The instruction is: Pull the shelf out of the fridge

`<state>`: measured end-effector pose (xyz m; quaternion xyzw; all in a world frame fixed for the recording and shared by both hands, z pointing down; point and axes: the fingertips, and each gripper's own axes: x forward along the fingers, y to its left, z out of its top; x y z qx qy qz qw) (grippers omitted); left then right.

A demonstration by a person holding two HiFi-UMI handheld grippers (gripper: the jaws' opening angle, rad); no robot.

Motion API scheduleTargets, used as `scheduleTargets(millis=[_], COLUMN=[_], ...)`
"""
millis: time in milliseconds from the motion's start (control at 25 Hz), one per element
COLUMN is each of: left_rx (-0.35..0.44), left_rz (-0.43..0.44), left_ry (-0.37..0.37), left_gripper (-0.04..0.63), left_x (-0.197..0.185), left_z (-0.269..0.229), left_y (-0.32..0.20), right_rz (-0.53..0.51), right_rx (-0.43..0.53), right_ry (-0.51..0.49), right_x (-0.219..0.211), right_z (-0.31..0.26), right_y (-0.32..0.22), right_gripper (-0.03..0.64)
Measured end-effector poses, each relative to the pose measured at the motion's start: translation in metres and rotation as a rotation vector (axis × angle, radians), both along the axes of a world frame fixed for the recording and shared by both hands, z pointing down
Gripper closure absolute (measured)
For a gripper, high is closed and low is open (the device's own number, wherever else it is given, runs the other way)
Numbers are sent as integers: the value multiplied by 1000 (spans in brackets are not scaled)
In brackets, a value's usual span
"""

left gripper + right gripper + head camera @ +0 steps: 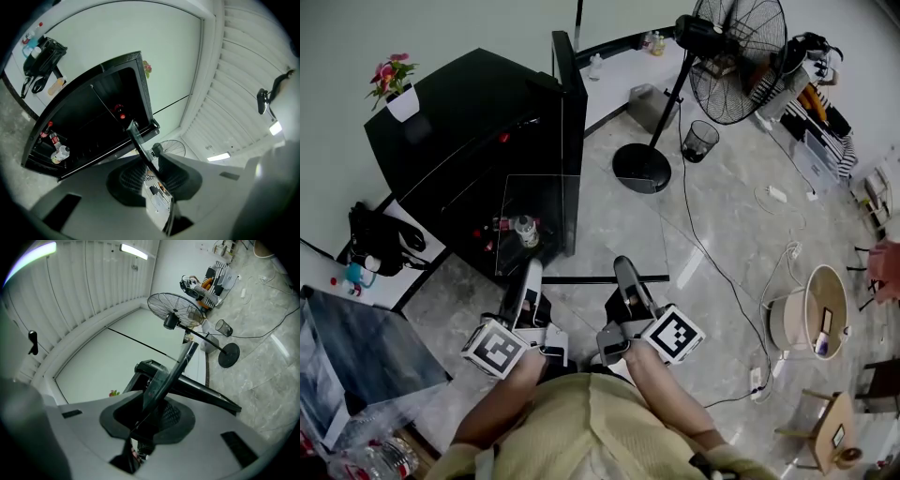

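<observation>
A clear glass shelf (591,239) hangs level in front of the open black fridge (459,122), out of its body. My left gripper (531,270) is shut on the shelf's near edge at the left. My right gripper (624,266) is shut on the same edge at the right. In the left gripper view the shelf (139,143) runs edge-on as a thin pane between the pads of that gripper (149,165). The right gripper view shows the pane (174,370) clamped between that gripper's (154,408) pads too. The fridge door (572,112) stands open beside the shelf.
A water bottle (525,231) and red-capped bottles sit low in the fridge. A potted flower (397,89) stands on top of it. A standing fan (737,54) with round base (641,169), a mesh bin (700,141), floor cables and a white tub (811,314) lie right. A black bag (380,239) rests left.
</observation>
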<state>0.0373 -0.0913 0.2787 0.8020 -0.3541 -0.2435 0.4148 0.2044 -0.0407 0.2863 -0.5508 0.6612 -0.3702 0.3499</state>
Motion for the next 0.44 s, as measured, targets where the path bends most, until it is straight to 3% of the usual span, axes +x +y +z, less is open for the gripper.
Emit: scheduleTargets(millis=[440], left_rx=[-4], left_rz=[21], left_ry=[2], left_gripper=[518], left_x=[0], left_z=[2], left_y=[-3], right_rz=[20], right_rx=[-5], right_ry=[-7], right_x=[-2], right_z=[4], right_y=[0], right_gripper=[531])
